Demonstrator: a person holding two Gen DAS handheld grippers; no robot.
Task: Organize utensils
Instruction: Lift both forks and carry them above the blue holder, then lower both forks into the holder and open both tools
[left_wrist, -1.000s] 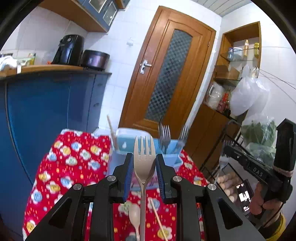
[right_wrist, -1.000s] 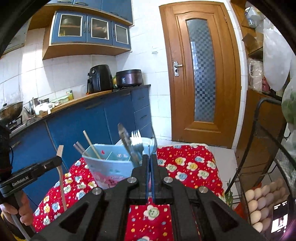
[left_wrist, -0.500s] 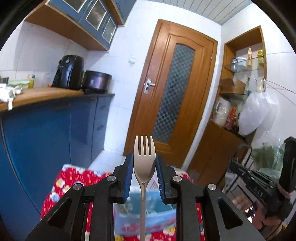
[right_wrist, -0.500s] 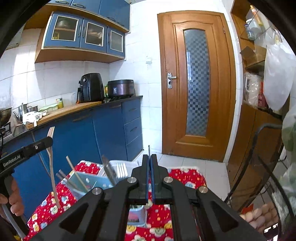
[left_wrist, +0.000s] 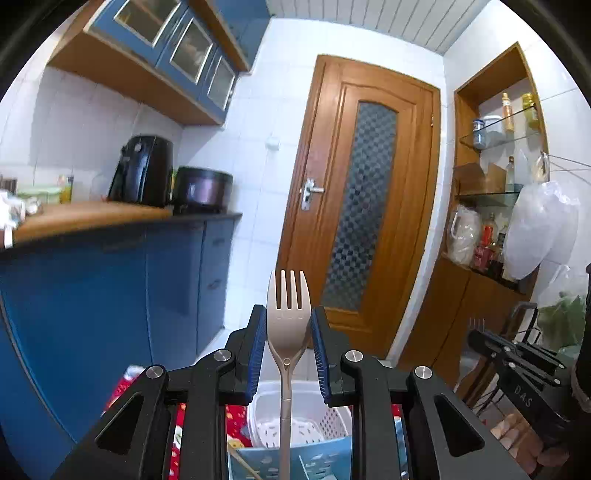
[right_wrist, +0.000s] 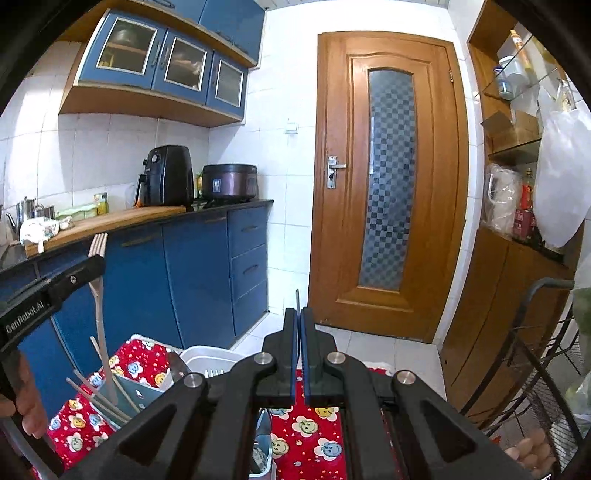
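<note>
My left gripper (left_wrist: 288, 325) is shut on a beige fork (left_wrist: 288, 317), tines up, its handle hanging down over the light blue utensil holder (left_wrist: 291, 461). The same fork (right_wrist: 98, 295) shows in the right wrist view, held by the left gripper (right_wrist: 92, 266) above the holder (right_wrist: 129, 395), which has chopsticks (right_wrist: 96, 397) and metal forks (right_wrist: 212, 373) in it. My right gripper (right_wrist: 297, 314) is shut on a thin metal utensil (right_wrist: 297, 299), seen edge-on; only its tip sticks out. In the left wrist view the right gripper (left_wrist: 476, 334) is at the right, with fork tines (left_wrist: 476, 323) above it.
A white plastic basket (left_wrist: 332, 417) stands behind the holder on a table with a red flowered cloth (right_wrist: 314, 428). Blue cabinets (right_wrist: 199, 273) with a counter are at the left, a wooden door (right_wrist: 388, 184) ahead, and a wire rack (right_wrist: 546, 387) with eggs at the right.
Both grippers have risen and tilted up, so the table and holder have dropped low in both views. The beige fork now hangs over the holder. Both grips are unchanged.
</note>
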